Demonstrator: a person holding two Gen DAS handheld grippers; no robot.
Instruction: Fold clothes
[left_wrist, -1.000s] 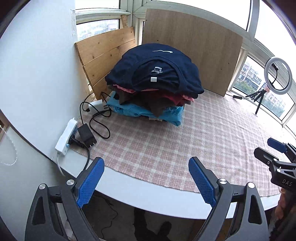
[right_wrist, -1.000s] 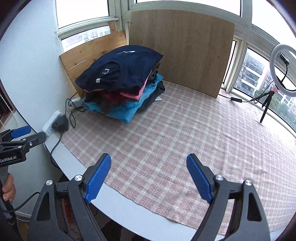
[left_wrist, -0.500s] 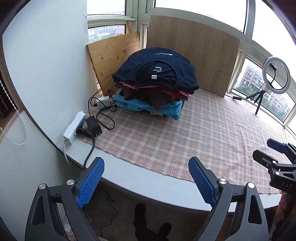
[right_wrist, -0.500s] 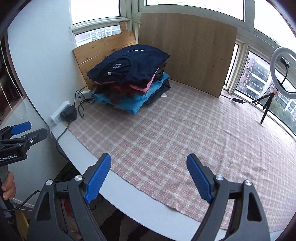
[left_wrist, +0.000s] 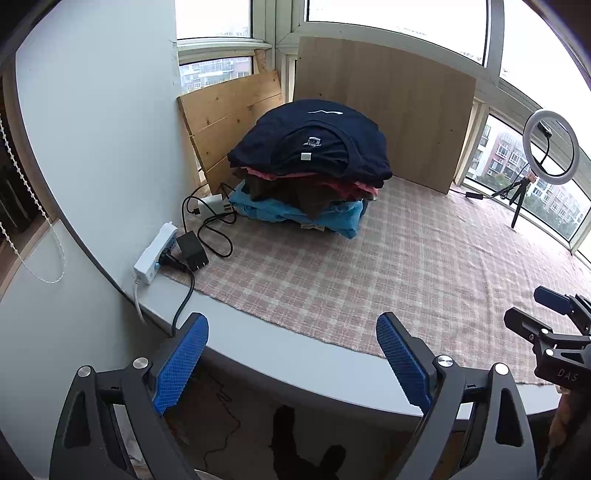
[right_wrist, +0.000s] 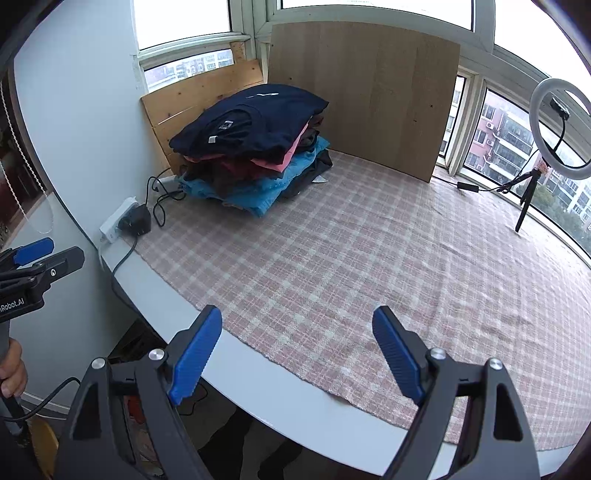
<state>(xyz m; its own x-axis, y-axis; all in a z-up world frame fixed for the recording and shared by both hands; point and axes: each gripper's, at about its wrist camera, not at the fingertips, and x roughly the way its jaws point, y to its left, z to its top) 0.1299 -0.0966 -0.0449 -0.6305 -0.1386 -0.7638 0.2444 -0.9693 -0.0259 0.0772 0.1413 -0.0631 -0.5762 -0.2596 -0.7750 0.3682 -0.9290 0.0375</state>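
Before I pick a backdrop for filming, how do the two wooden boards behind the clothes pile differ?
The left board is yellowish knotty planks with visible seams; the right board is one smooth greyish-brown panel. The left board is lower, barely topping the clothes pile; the right board rises well above it. The left board leans under the side window, the right stands across the corner. Both stand upright on edge at the table's back.

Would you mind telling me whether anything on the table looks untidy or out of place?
The clothes stack is uneven: lower layers, like the blue garment, stick out past the navy shirt on top. Loose black cables sprawl beside it.
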